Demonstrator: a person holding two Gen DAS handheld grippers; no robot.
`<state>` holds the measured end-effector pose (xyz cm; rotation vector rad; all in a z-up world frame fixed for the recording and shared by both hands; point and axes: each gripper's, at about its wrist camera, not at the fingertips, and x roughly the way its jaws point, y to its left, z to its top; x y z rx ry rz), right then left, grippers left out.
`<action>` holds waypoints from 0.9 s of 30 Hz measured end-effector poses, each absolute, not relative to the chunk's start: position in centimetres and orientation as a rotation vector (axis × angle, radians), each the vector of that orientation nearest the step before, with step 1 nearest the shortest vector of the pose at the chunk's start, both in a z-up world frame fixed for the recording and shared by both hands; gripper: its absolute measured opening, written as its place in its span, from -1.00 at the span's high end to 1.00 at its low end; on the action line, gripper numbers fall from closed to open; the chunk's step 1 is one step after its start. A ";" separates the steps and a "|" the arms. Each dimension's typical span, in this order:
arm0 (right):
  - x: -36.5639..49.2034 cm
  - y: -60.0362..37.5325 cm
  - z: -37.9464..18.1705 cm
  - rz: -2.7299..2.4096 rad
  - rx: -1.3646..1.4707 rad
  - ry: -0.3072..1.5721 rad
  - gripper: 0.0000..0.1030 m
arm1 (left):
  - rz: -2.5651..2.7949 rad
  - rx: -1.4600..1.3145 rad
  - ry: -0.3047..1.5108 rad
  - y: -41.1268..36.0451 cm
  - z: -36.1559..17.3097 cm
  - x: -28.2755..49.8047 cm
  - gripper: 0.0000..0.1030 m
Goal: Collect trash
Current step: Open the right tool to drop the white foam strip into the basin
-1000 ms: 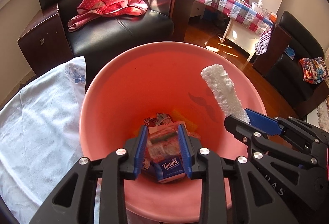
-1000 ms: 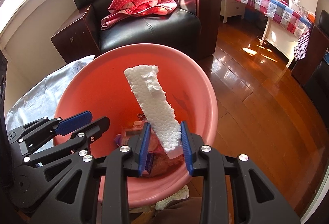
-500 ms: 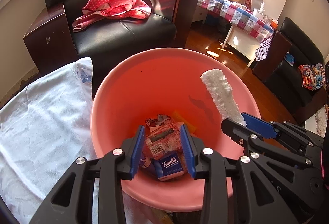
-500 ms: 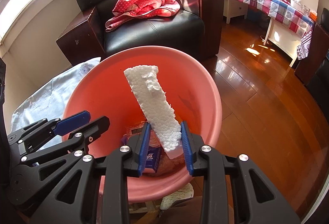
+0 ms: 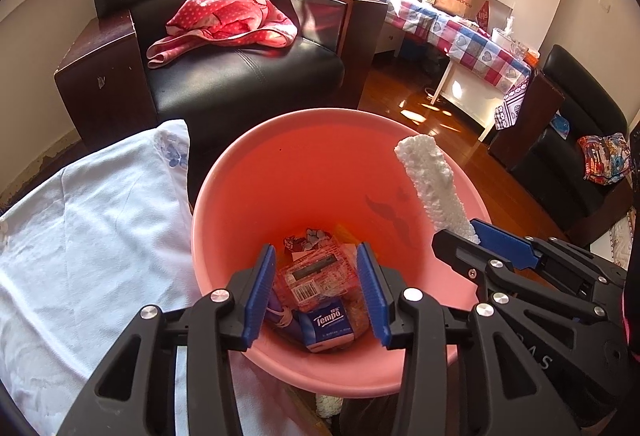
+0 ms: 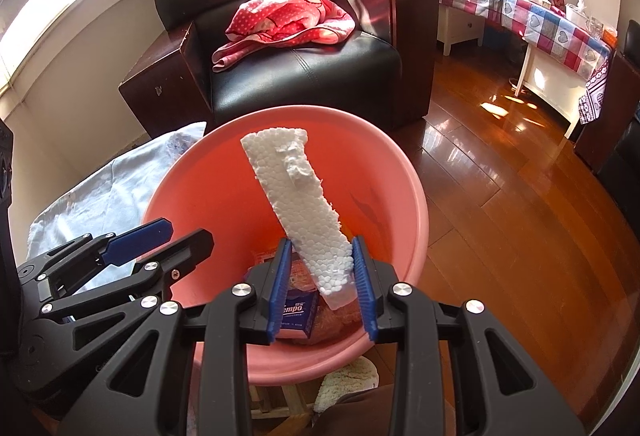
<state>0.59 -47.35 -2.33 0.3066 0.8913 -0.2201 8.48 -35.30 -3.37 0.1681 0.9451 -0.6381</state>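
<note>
A pink bin (image 5: 248,172) (image 6: 404,172) stands below both grippers. Inside lie a Tempo tissue pack (image 5: 330,322) (image 6: 298,312), a red-printed wrapper (image 5: 316,276) and other trash. My right gripper (image 6: 322,276) is over the bin's near rim with a white foam strip (image 6: 296,196) between its pads, leaning up and to the left; the strip also shows in the left wrist view (image 5: 434,184). The jaws stand fairly wide and the strip seems to touch mainly the right pad. My left gripper (image 5: 316,288) is open and empty above the bin.
A white cloth (image 5: 80,244) lies left of the bin. A black armchair (image 5: 240,76) with a red dotted blanket (image 5: 224,20) stands behind. A table with a checked cloth (image 5: 460,32) and another black chair (image 5: 568,164) are to the right, on a wooden floor (image 6: 520,204).
Both grippers have pulled back and up from the bin, which looks smaller and lower. The right jaws have widened around the foam strip. The left gripper stays open and empty.
</note>
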 end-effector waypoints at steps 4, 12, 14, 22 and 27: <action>0.7 -47.4 -2.3 -0.224 0.307 0.891 0.32 | -0.635 0.165 0.947 -35.2 -3.4 8.5 0.20; 0.8 -47.6 -2.7 -0.230 0.313 0.892 0.26 | -0.635 0.158 0.955 -35.1 -3.4 8.8 0.20; 0.8 -47.6 -2.8 -0.232 0.313 0.893 0.26 | -0.635 0.158 0.957 -35.1 -3.5 8.9 0.19; 0.5 -47.3 -2.8 -0.224 0.315 0.888 0.26 | -0.629 0.151 0.959 -34.9 -3.9 9.0 0.19; 0.0 -46.8 -2.5 -0.213 0.325 0.869 0.26 | -0.622 0.141 0.961 -34.7 -4.0 8.8 0.19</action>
